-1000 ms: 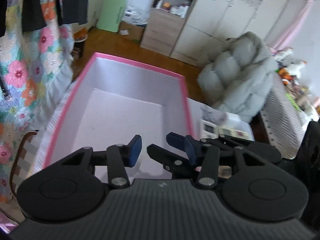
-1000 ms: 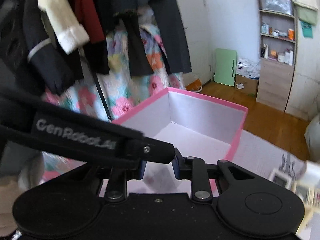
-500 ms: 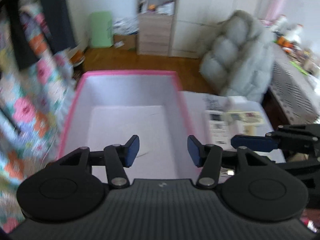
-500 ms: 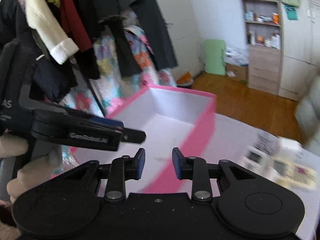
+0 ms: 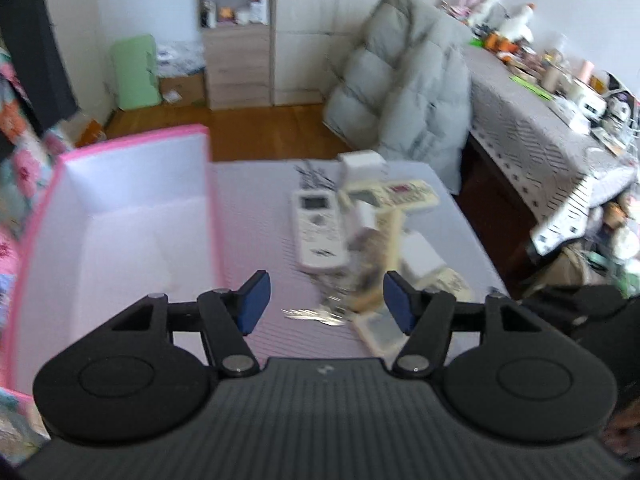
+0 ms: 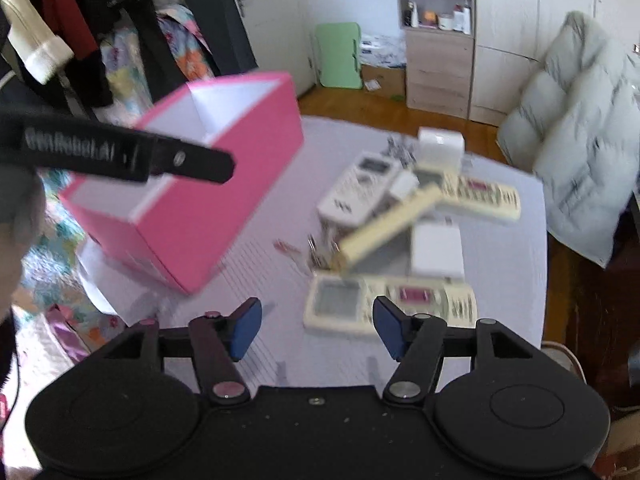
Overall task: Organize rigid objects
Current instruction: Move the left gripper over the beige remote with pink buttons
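Observation:
A pink box (image 5: 132, 216) with a white inside stands at the left of the table; it also shows in the right wrist view (image 6: 224, 168). A pile of remote controls (image 5: 320, 228), small white boxes (image 5: 420, 256) and keys (image 5: 316, 316) lies on the table to its right. In the right wrist view a cream remote (image 6: 388, 304) lies nearest, with a white remote (image 6: 356, 196) behind. My left gripper (image 5: 326, 300) is open and empty above the keys. My right gripper (image 6: 316, 328) is open and empty just before the cream remote.
The lilac table (image 5: 260, 216) ends at the right near a grey puffy coat (image 5: 404, 92) on a chair. A cluttered side table (image 5: 552, 120) stands at the far right. Hanging clothes (image 6: 80, 24) are at the left. The left tool's arm (image 6: 120, 156) crosses the right wrist view.
Both grippers swung right, from over the pink box to the pile of remotes. Both sets of jaws opened wide.

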Demonstrator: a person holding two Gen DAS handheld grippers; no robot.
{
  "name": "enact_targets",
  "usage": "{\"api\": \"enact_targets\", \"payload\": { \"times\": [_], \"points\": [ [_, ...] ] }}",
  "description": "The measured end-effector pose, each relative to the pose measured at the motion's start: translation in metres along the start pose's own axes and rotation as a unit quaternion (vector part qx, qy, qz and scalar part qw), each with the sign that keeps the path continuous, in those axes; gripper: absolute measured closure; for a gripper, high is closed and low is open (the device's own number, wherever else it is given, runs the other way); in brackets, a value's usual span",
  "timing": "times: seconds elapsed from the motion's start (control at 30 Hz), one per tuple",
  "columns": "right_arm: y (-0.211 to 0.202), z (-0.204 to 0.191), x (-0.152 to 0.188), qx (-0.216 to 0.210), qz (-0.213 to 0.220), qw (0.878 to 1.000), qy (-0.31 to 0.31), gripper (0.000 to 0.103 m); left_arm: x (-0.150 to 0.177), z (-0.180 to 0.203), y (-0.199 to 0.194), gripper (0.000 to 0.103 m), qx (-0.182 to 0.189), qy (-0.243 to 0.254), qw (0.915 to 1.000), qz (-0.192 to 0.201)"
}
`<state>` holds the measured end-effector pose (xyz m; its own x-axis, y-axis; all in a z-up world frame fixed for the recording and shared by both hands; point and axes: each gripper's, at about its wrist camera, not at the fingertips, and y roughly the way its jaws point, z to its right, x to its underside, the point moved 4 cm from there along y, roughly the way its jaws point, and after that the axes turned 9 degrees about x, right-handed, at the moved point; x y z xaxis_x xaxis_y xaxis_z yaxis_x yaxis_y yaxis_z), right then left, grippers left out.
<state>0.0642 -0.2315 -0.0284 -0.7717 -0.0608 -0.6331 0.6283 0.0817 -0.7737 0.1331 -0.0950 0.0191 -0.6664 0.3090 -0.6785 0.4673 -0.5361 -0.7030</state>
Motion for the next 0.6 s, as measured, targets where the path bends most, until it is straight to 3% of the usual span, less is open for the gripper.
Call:
{"api": "enact_targets", "payload": {
  "times": [0.2,0.3,0.43,0.6],
  "points": [
    [0.01,0.013,0.023,0.022,0.004,1.0,0.004,0.025,0.008,0.046,0.036,0.042,0.08,0.02,0.9961,-0.032],
    [0.018,0.029,0.031,0.029,-0.003,0.999,0.024,0.022,0.012,0.051,0.065,0.043,0.071,0.027,0.9951,-0.063],
    [0.027,0.041,0.035,0.001,-0.006,0.998,0.057,0.022,0.017,0.035,0.099,0.045,0.062,0.003,0.9929,-0.101],
    [0.038,0.04,0.04,-0.029,0.003,0.997,0.07,0.022,0.016,0.018,0.127,0.045,0.045,-0.011,0.9931,-0.107]
  ]
}}
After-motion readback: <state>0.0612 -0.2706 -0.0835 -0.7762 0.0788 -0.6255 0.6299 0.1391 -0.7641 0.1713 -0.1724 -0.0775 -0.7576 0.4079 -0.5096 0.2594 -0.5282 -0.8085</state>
